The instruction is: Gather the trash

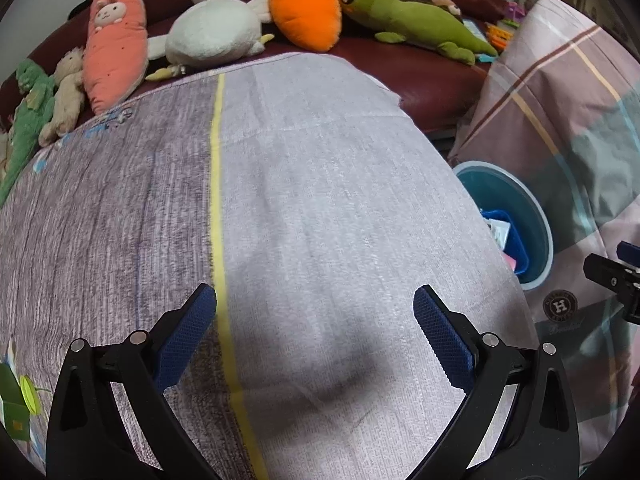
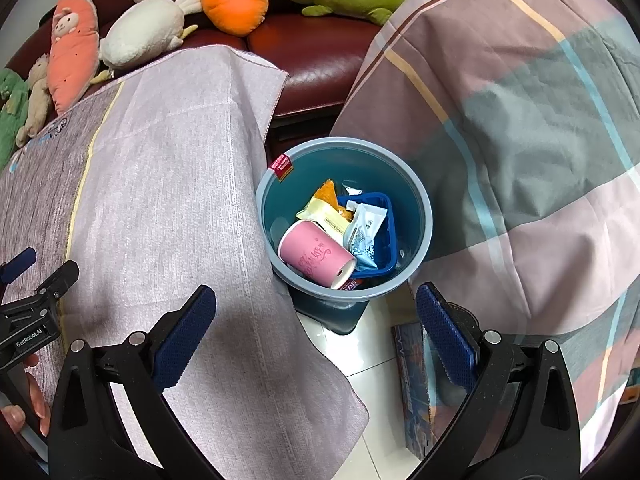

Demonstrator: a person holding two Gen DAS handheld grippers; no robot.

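A blue trash bin (image 2: 420, 216) stands on the floor between the cloth-covered table (image 2: 168, 184) and a checked cover. Inside it lie a pink paper cup (image 2: 316, 254), a blue plastic tray (image 2: 386, 240), a white wrapper (image 2: 366, 226) and yellow wrappers (image 2: 324, 210). A red wrapper (image 2: 282, 166) hangs on its far rim. My right gripper (image 2: 316, 334) hovers open and empty above the bin's near side. Over the bare tablecloth (image 1: 320, 200), my left gripper (image 1: 314, 332) is open and holds nothing. The bin (image 1: 536, 216) shows at the right of the left wrist view.
Plush toys line a dark red sofa (image 1: 420, 76) behind the table: an orange carrot (image 1: 306, 8), a white duck (image 1: 212, 32), a green lizard (image 1: 416, 20). A checked cover (image 2: 520, 120) rises on the right. A green carton (image 1: 14, 408) sits at the table's left edge. A box (image 2: 412, 384) leans on the tiled floor.
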